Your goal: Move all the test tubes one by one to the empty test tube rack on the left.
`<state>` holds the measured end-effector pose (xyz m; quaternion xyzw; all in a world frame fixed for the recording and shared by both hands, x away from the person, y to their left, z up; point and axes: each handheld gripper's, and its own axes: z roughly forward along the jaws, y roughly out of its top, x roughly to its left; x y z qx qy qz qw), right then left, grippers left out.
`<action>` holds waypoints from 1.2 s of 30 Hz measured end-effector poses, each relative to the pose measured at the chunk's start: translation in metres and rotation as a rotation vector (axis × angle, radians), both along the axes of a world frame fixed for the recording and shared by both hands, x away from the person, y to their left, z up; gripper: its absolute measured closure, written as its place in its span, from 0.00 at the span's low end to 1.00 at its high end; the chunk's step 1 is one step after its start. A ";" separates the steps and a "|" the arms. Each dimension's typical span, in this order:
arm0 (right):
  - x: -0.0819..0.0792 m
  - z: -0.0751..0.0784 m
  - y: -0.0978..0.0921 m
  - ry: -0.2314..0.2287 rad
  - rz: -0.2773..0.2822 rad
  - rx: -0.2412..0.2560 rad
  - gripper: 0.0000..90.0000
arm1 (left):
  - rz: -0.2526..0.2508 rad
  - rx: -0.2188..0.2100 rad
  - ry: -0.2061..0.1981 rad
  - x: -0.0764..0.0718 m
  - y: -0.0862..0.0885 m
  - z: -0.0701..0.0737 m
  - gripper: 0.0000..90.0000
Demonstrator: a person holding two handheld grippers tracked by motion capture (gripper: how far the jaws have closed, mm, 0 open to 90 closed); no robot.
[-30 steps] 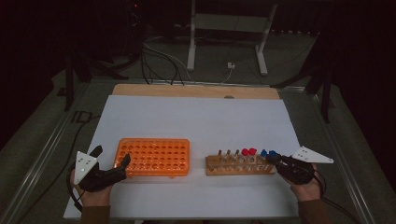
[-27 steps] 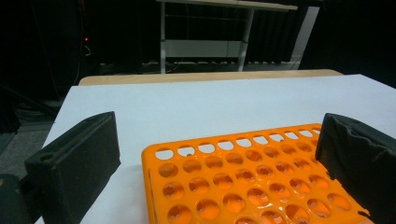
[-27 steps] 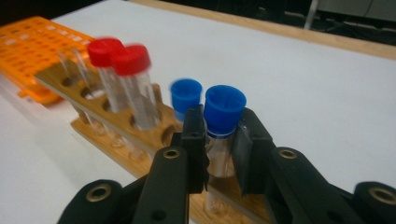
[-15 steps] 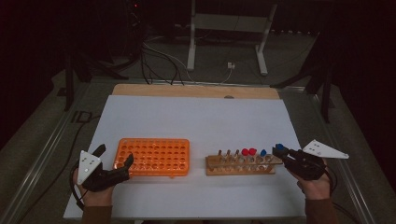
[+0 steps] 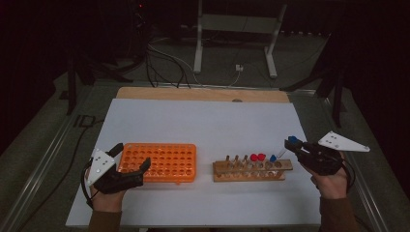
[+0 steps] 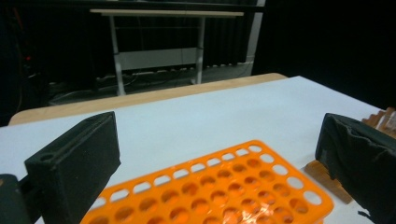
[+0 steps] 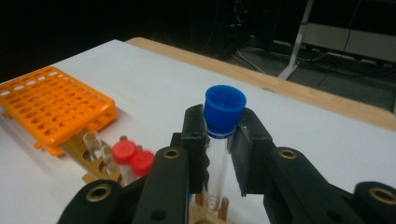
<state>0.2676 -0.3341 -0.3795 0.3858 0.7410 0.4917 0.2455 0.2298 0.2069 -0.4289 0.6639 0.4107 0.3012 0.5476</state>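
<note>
In the right gripper view the right gripper (image 7: pixel 219 154) is clamping its jaws on a clear tube (image 7: pixel 215 172) just under the blue cap (image 7: pixel 224 112), lifting it above the far right end of the wooden rack (image 5: pixel 251 170); the tube is likely light, slick and breakable, so a gentle hold high on the wall below the cap seems best. Across the table (image 5: pixel 203 121), the left gripper (image 5: pixel 129 163) is holding its jaws wide apart, straddling the near left corner of the orange rack (image 5: pixel 159 162) and gripping nothing.
</note>
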 end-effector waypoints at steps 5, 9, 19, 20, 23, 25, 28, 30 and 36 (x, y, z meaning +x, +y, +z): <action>0.011 0.005 0.015 -0.009 0.001 -0.037 0.85 | -0.032 0.013 -0.001 0.008 -0.011 0.007 0.01; 0.020 0.010 0.031 -0.009 0.021 -0.022 0.85 | -0.070 0.026 -0.021 0.017 -0.024 0.012 0.01; 0.030 0.019 0.065 0.004 0.109 0.001 0.85 | -0.147 0.027 -0.014 0.031 -0.056 0.015 0.01; 0.032 0.020 0.073 0.007 0.124 0.003 0.85 | -0.160 0.030 -0.016 0.032 -0.062 0.015 0.01; 0.033 0.020 0.080 0.009 0.134 0.009 0.85 | -0.188 0.022 -0.023 0.036 -0.074 0.016 0.01; 0.035 0.020 0.089 0.018 0.156 0.020 0.85 | -0.207 0.020 -0.021 0.039 -0.085 0.015 0.01; 0.035 0.019 0.095 0.024 0.168 0.020 0.85 | -0.231 0.023 -0.019 0.044 -0.098 0.015 0.01; 0.036 0.019 0.103 0.028 0.184 0.019 0.85 | -0.247 0.024 -0.014 0.046 -0.106 0.015 0.02; 0.037 0.016 0.125 0.041 0.229 0.025 0.85 | -0.289 0.025 -0.012 0.050 -0.129 0.015 0.06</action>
